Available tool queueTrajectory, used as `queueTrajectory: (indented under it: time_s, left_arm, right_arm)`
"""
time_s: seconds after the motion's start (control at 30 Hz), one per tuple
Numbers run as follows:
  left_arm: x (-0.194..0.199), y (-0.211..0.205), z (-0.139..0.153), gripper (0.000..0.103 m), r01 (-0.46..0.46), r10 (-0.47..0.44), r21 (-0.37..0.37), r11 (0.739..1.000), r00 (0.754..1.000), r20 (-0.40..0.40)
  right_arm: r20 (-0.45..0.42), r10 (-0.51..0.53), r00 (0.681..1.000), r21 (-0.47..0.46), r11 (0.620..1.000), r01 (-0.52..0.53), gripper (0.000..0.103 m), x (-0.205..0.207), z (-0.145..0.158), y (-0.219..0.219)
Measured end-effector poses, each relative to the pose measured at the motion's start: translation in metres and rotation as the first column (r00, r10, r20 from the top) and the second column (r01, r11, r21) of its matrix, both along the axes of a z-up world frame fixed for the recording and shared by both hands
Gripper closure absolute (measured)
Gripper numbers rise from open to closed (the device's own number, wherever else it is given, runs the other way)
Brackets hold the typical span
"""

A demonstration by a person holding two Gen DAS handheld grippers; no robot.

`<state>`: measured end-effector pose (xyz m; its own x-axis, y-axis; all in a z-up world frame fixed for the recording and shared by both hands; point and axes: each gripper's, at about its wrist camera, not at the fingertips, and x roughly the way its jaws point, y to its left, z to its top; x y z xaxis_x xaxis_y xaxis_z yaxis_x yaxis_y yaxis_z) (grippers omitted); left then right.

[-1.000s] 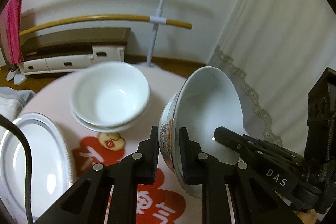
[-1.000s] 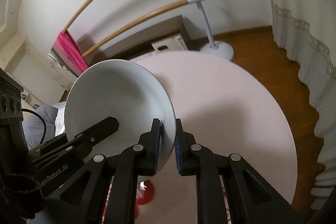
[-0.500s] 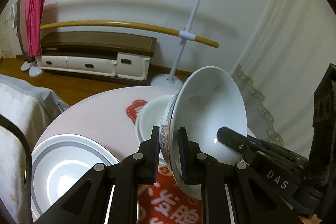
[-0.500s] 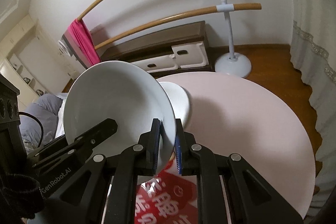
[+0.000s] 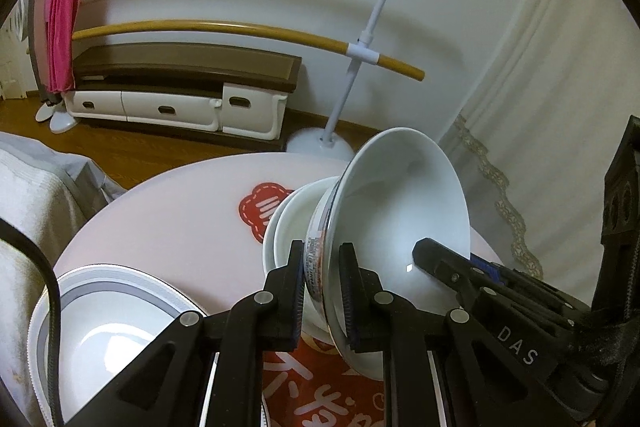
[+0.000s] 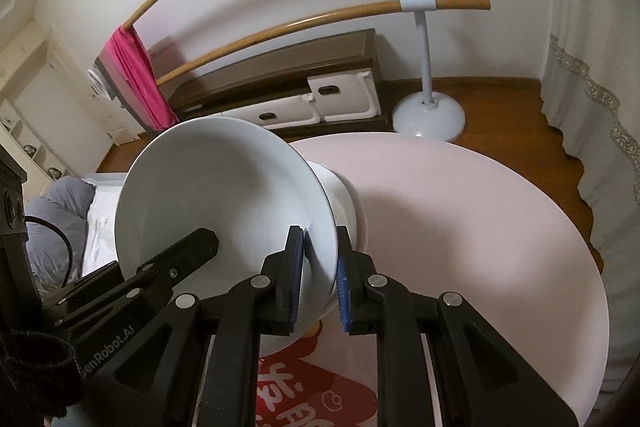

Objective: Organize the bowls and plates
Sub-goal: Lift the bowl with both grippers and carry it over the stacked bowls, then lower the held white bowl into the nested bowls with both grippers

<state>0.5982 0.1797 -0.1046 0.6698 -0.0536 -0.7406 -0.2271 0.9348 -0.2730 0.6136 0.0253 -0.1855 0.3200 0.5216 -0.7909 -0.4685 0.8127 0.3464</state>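
A white bowl [image 5: 400, 211] with a printed outer band hangs tilted over the round pink table [image 5: 180, 211], low above a stack of white bowls [image 5: 288, 223]. My left gripper [image 5: 320, 247] is shut on its near rim. In the right wrist view the same bowl [image 6: 216, 187] has its opposite rim between the jaws of my right gripper [image 6: 318, 233]. Those jaws are opening, and a thin gap shows at the inner pad. The stack [image 6: 344, 199] peeks out behind the bowl. Each gripper shows in the other's view, the right gripper [image 5: 424, 251] and the left gripper [image 6: 204, 239].
A grey-rimmed white plate [image 5: 100, 291] lies at the table's near left. Red printed graphics [image 5: 260, 207] mark the tabletop. Beyond the table stand a floor rack with wooden rails [image 5: 360, 47], a low cabinet [image 5: 180, 95], a curtain [image 5: 540, 107] and a bed [image 5: 32, 187].
Both grippers carried the bowl across the table until it came over the stack of bowls. The right gripper's pads now stand a little wider apart on the rim.
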Motion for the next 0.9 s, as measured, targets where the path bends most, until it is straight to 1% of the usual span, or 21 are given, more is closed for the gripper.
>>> queueTrajectory:
  time_s: [0.17, 0.27, 0.47, 0.6, 0.9]
  left_arm:
    - [0.0012, 0.0001, -0.0002, 0.092, -0.008, 0.008, 0.003, 1.0, 1.0, -0.001]
    - [0.0017, 0.0, -0.0016, 0.092, -0.011, 0.011, 0.001, 1.0, 1.0, -0.001]
    - [0.0019, -0.0009, -0.0027, 0.092, -0.002, 0.002, 0.002, 1.0, 1.0, 0.0]
    - [0.0038, -0.0004, -0.0055, 0.092, -0.001, 0.001, 0.001, 1.0, 1.0, -0.005]
    - [0.0088, -0.0011, -0.0075, 0.093, -0.005, 0.005, 0.012, 1.0, 1.0, -0.01]
  right_arm:
    - [0.009, -0.022, 1.0, -0.008, 1.0, 0.022, 0.086, 0.001, 0.0022, -0.0004]
    - [0.025, -0.016, 1.0, -0.024, 1.0, 0.016, 0.086, 0.0005, 0.0036, 0.0037]
    - [0.018, -0.041, 0.999, -0.012, 0.999, 0.042, 0.086, -0.0015, 0.0055, -0.0003]
    - [0.031, -0.05, 0.998, -0.034, 0.998, 0.051, 0.086, -0.0036, 0.0047, 0.0007]
    - [0.034, -0.065, 0.997, -0.031, 0.997, 0.066, 0.085, -0.0008, 0.0039, -0.001]
